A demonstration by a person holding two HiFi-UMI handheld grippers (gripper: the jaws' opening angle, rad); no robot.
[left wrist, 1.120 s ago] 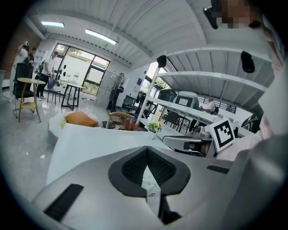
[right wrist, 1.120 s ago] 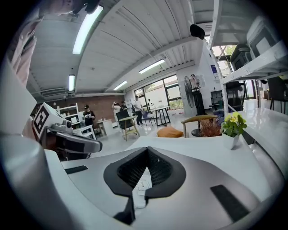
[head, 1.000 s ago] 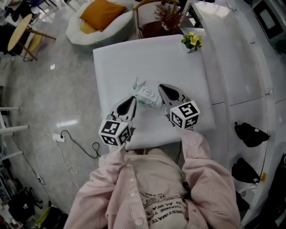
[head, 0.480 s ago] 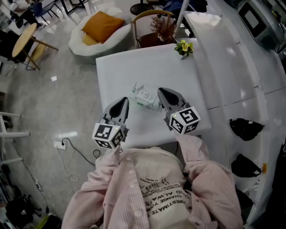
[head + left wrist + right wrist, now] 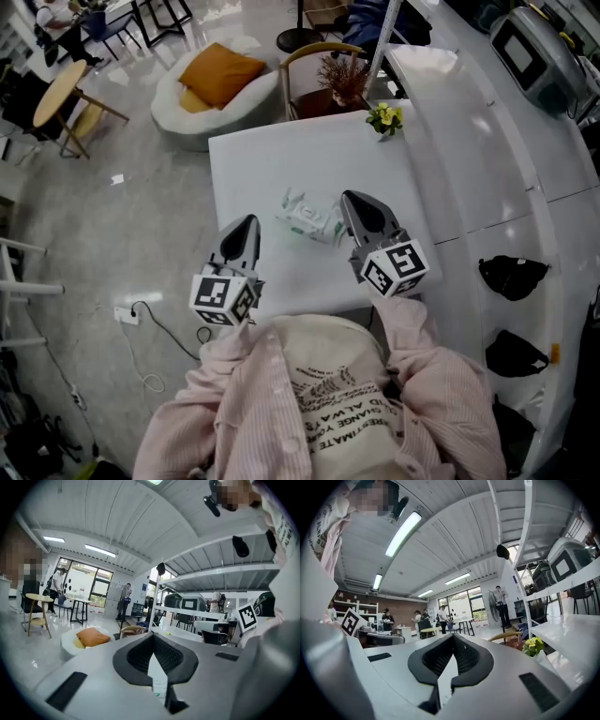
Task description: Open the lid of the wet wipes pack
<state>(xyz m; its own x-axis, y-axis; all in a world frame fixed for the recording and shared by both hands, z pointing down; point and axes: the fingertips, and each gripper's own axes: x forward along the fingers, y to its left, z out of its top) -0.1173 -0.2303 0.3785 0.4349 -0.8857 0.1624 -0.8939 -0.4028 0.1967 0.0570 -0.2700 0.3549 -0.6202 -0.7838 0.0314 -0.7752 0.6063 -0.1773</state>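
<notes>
Now left gripper (image 5: 246,226) farther from wipes pack (image 5: 310,219).

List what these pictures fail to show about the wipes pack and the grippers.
1. Head view: the wet wipes pack is too small to tell whether its lid is open.
2. Both gripper views: no pack recognisable; the cameras aim too high.
3. Head view: left gripper and right gripper bodies cover their jaws.

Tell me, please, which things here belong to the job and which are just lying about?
Job: white-and-green soft wet wipes pack; left gripper; right gripper; white square table.
Lying about: small yellow flowers; orange cushion; reddish dried plant.
</notes>
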